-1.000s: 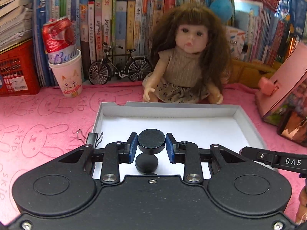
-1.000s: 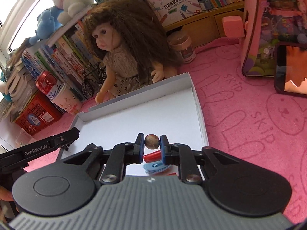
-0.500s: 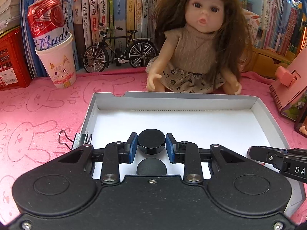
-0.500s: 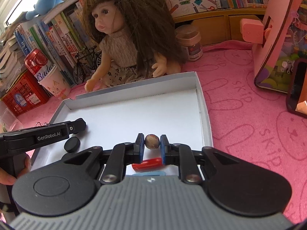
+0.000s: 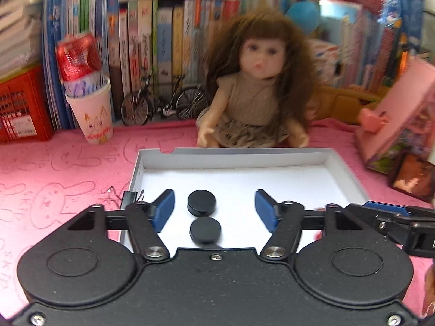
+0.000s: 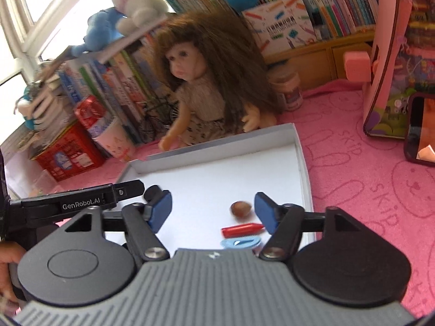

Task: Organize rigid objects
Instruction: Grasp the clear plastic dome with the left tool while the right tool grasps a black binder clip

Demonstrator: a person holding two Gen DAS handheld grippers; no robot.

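A shallow white box (image 5: 272,157) lies on the pink mat. My left gripper (image 5: 214,209) is open over its near left part; two black round discs (image 5: 201,202) (image 5: 205,229) lie on the box floor between its fingers. My right gripper (image 6: 213,212) is open over the box (image 6: 301,163). A brown nut (image 6: 241,208) lies on the floor near its right finger, with a red crayon (image 6: 242,229) and a light blue clip (image 6: 239,243) just below. The left gripper's arm (image 6: 81,202) shows at the left of the right wrist view.
A doll (image 5: 258,87) sits behind the box. A paper cup holding a red can (image 5: 89,106), a model bicycle (image 5: 163,103), books and a red crate (image 5: 21,108) stand at the back. A pink toy house (image 5: 399,125) is right. A binder clip (image 5: 127,195) lies beside the box's left wall.
Both grippers have opened. The left one let go of the black disc, which now lies in the box. The right one let go of the brown nut, now on the box floor.
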